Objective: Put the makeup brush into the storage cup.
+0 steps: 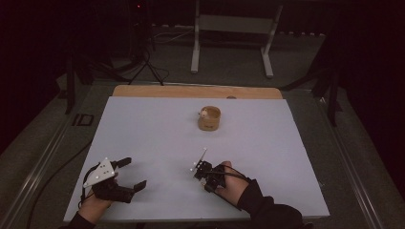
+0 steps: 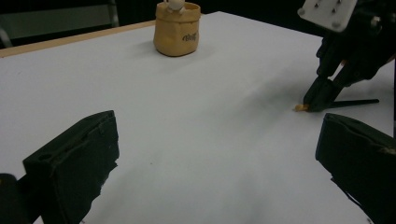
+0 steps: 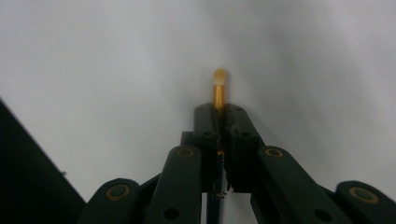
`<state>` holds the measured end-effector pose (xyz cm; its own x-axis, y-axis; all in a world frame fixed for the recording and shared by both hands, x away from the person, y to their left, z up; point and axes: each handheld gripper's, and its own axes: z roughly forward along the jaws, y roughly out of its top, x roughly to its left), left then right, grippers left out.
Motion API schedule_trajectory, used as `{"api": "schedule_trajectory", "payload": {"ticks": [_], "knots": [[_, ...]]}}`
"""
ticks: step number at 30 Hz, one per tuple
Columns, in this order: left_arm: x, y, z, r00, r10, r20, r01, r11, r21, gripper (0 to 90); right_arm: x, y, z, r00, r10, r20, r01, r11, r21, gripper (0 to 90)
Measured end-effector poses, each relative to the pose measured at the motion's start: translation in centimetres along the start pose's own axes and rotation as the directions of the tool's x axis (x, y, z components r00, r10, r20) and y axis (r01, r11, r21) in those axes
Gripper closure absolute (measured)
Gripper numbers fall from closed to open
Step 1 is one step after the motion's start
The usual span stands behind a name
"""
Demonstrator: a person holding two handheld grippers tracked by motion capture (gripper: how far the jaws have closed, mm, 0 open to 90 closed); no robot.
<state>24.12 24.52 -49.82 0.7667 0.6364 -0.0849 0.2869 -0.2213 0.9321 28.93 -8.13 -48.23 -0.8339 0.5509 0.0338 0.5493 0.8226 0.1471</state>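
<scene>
High view shows the white table across the middle of the frame, a tan pouch right of its centre. At lower left the left gripper rests with jaws spread, grasping nothing. At lower centre the right gripper tilts down, clamped on a slim brush (gold ferrule, pale orange tip) lying against the table.

dim, soft focus, dark surroundings
</scene>
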Motion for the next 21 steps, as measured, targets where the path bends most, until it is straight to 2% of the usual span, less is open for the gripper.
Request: {"api": "schedule_trajectory", "payload": {"ticks": [5, 9, 14, 18, 21], "knots": [[0.0, 0.0, 0.0, 1.0, 0.001, 0.0, -0.001, 1.0, 0.002, 0.6, -1.1, -0.3, -1.2, 0.9998, 0.009, -0.02, -0.009, 0.999, -0.032, 84.7], [0.0, 0.0, 0.0, 1.0, 0.0, -0.001, 0.0, 1.0, 0.002, 0.6, -1.7, -0.4, -1.8, 0.9997, 0.006, -0.023, -0.007, 0.999, -0.032, 84.7], [0.0, 0.1, 0.0, 1.0, 0.003, -0.001, -0.003, 1.0, 0.001, 0.6, -2.5, -0.6, -2.9, 0.9991, 0.012, -0.04, -0.016, 0.996, -0.088, 84.7], [0.0, 0.0, 0.0, 1.0, 0.002, 0.0, -0.002, 1.0, 0.001, 0.6, -3.2, -1.0, -3.8, 0.9971, 0.026, -0.071, -0.036, 0.989, -0.142, 84.7], [0.0, 0.0, 0.0, 1.0, 0.002, 0.0, -0.002, 1.0, 0.002, 0.6, -3.8, -1.5, -4.4, 0.9972, 0.033, -0.066, -0.044, 0.984, -0.175, 84.7]]}}
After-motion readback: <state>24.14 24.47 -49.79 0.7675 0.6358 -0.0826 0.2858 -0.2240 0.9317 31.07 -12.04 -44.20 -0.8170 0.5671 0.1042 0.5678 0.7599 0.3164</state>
